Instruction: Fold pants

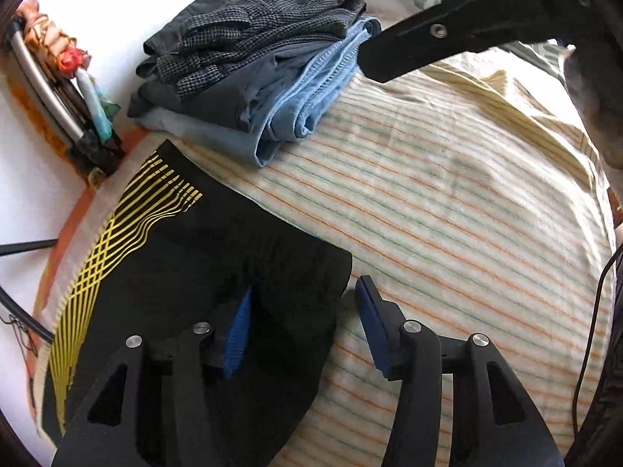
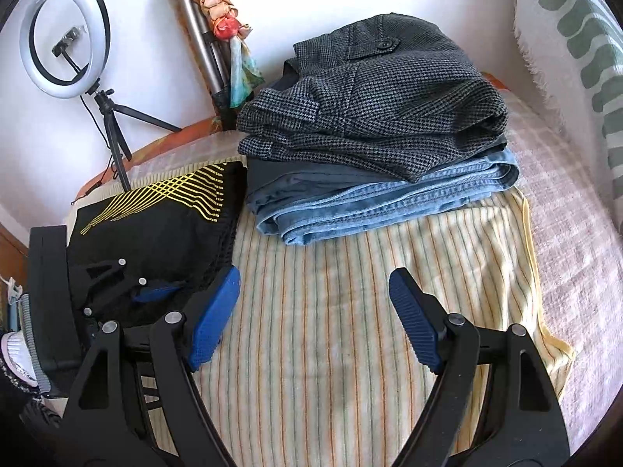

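Blue ribbed pads point(image 1: 237, 334) of the left gripper point(image 1: 301, 325) are standing apart over the near corner of the black pants point(image 1: 187, 268); one pad is lying against the dark fabric while the other is hanging over the bare striped sheet point(image 1: 447, 202), so nothing is being pinched between them. These black pants, printed with yellow curving lines point(image 1: 117, 233), are lying folded flat at the left edge of the bed, beside the stack of folded clothes point(image 1: 249, 70).

Seen from the right wrist, the right gripper point(image 2: 313, 319) is hovering with its jaws spread wide above the striped sheet point(image 2: 331, 330), holding nothing. Its left pad point(image 2: 214, 319) is sitting just beside the edge of the black pants point(image 2: 155, 229), and the left gripper point(image 2: 152, 292) is showing at lower left, over that same garment.

Behind, the stack point(image 2: 373, 136) is resting on the sheet: grey houndstooth trousers point(image 2: 389, 105) on top, a dark garment under them, and light blue jeans point(image 2: 389, 202) at the bottom. A ring light point(image 2: 64, 35) on a small tripod is standing against the white wall, with a larger tripod point(image 2: 202, 46) wrapped in a colourful scarf point(image 2: 222, 15) leaning next to it. A green-and-white patterned throw point(image 2: 576, 58) is lying at the right.
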`<state>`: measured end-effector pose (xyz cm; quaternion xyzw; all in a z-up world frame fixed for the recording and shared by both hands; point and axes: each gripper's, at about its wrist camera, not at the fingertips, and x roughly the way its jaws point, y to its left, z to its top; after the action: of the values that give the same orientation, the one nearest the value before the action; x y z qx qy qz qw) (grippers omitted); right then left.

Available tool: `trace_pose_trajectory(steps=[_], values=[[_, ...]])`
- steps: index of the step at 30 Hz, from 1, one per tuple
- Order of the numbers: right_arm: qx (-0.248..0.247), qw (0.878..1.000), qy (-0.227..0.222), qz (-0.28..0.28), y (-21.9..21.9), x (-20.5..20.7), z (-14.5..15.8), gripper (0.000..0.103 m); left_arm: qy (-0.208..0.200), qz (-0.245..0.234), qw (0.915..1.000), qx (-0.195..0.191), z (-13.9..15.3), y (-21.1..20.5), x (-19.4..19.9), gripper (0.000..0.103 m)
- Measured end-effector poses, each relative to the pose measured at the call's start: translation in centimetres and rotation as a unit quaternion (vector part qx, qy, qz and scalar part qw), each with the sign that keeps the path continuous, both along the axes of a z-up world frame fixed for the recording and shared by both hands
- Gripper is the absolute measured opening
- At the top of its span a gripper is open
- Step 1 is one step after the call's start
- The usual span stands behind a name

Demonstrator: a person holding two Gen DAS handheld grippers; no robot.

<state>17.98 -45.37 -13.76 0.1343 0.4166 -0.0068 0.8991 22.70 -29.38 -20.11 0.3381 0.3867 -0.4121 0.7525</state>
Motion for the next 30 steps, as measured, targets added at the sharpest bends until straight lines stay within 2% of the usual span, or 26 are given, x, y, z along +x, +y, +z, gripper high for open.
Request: trace_pose_trajectory(steps=[4, 8, 14, 18, 24, 30], values=[[0.002, 1.000, -0.002, 0.003, 0.0, 0.0, 0.1, 0.081, 0.019, 0.006, 0.9996, -0.017, -0.1, 0.1, 0.9, 0.049], [0.013, 1.000, -0.005, 0.005, 0.0, -0.1, 0.2, 0.081, 0.030, 0.012, 0.9989, -0.033, 0.0, 0.4, 1.7, 0.034], [0.087, 0.996, -0.004, 0.010, -0.9, 0.5, -0.2, 0.081, 0.046, 0.032, 0.9957, -0.074, 0.8, 1.6, 2.3, 0.017], [0.153, 0.988, 0.005, 0.026, -1.0, 1.9, -0.7, 0.082, 0.058, 0.049, 0.9920, -0.101, 1.4, 2.2, 2.8, 0.015], [0.205, 0.976, 0.025, 0.064, 0.6, 4.9, -1.7, 0.082, 0.053, 0.054, 0.9906, -0.114, 2.1, 2.4, 2.7, 0.015], [0.252, 0.964, 0.062, 0.060, 1.1, 7.7, -4.2, 0.082, 0.046, 0.055, 0.9897, -0.124, 3.1, 3.0, 2.4, 0.014]])
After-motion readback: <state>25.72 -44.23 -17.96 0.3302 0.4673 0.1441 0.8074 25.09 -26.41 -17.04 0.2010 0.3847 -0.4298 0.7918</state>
